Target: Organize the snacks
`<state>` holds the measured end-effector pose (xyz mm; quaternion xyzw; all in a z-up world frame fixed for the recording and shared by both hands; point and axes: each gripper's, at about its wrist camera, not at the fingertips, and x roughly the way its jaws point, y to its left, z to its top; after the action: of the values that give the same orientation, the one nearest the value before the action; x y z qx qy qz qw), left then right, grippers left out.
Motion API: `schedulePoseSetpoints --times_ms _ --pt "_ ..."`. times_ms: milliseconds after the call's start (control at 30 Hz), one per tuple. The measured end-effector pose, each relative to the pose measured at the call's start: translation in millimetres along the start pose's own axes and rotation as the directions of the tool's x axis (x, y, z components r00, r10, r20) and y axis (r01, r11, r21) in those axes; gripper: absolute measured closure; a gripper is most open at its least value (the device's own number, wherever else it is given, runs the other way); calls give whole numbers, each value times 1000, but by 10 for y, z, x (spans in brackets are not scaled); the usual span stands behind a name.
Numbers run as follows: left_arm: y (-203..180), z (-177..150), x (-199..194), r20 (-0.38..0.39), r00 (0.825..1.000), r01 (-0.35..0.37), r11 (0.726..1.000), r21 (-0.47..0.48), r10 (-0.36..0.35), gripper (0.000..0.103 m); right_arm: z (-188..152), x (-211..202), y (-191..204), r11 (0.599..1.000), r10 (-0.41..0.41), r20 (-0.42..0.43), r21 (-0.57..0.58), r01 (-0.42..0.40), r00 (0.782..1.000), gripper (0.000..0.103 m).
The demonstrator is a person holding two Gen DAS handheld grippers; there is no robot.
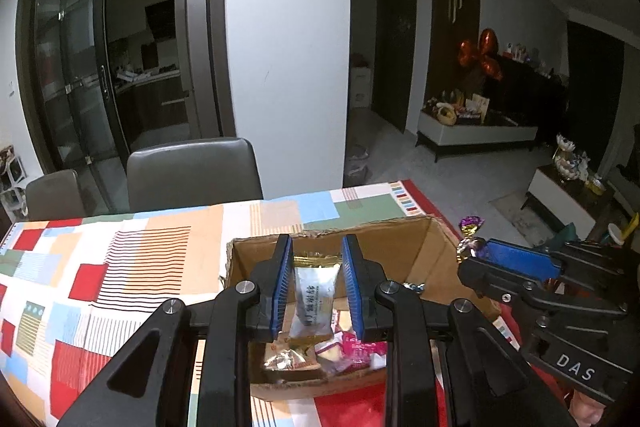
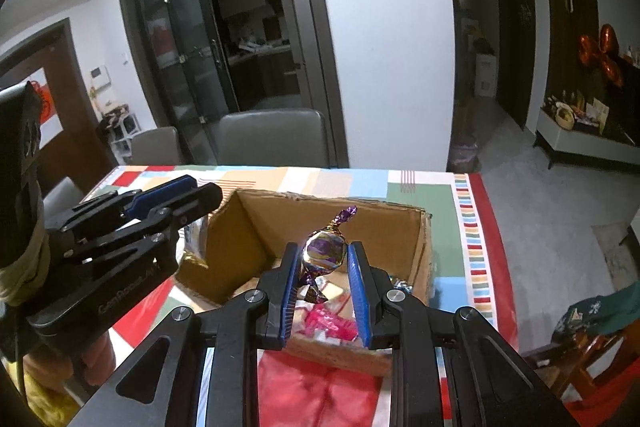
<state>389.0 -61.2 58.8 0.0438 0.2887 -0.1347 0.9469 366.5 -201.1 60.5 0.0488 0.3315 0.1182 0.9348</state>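
An open cardboard box [image 1: 404,247] [image 2: 256,227] stands on the patterned tablecloth and holds several wrapped snacks [image 1: 352,345] [image 2: 328,323]. My left gripper [image 1: 316,287] is over the box, shut on a white snack packet [image 1: 314,301] with gold ends that hangs upright between the blue pads. My right gripper [image 2: 324,267] is over the box's right part, shut on a purple and gold twist-wrapped candy [image 2: 324,251]. The right gripper also shows in the left wrist view [image 1: 520,259] with the candy [image 1: 470,231], and the left gripper shows in the right wrist view [image 2: 168,199].
The table [image 1: 120,267] wears a red, blue, green and orange patchwork cloth. Two grey chairs [image 1: 192,171] [image 2: 272,137] stand at its far side. A white pillar and dark glass doors lie beyond. Low cabinets [image 1: 476,131] stand to the right.
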Motion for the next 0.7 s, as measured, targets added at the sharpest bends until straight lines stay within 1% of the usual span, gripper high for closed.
schedulePoseSetpoints --times_ms 33,67,100,133,167,200,233,300,400,467,533,567,633,700 --pt "-1 15 26 -13 1000 -7 1000 2 7 59 20 18 -4 1000 -5 -13 7 6 1000 77" --pt "-2 24 32 -17 999 -32 1000 0 32 53 14 26 -4 1000 -10 -23 14 10 1000 70" --pt "-4 21 15 -12 998 -61 998 0 61 48 33 34 -26 1000 -17 -29 25 18 999 55" --pt "-11 7 0 -9 997 -73 997 1 73 45 29 21 -34 999 -32 -27 30 33 999 50" --pt "-11 -6 -22 -8 996 -86 996 3 86 43 19 0 -36 998 -47 -19 29 47 999 49" --pt "5 -22 -32 -11 995 -95 995 1 95 36 16 -7 -35 998 -54 -15 25 55 998 49" --pt "17 -46 -53 -15 994 -107 994 -3 107 33 2 -21 -34 998 -65 -15 19 65 998 49" --pt "27 -94 -102 -21 993 -115 993 -7 115 31 -19 -36 -47 997 -68 -25 24 69 997 45" --pt "19 -153 -221 -15 990 -144 990 -10 144 19 -74 -103 -41 997 -70 -28 27 70 997 43" --pt "11 -202 -347 2 988 -157 987 -9 157 17 -105 -169 -26 997 -75 -23 27 75 997 38" --pt "10 -233 -449 16 985 -169 986 -8 169 12 -136 -246 -17 997 -78 -10 29 79 997 36" --pt "9 -254 -523 27 984 -177 984 -11 177 11 -163 -310 -6 996 -82 -1 28 82 997 34" --pt "-5 -297 -677 47 983 -178 984 -17 179 6 -205 -414 2 996 -90 16 28 89 996 31" --pt "-21 -346 -817 61 983 -174 984 -26 175 1 -254 -530 16 995 -94 38 21 94 995 26"
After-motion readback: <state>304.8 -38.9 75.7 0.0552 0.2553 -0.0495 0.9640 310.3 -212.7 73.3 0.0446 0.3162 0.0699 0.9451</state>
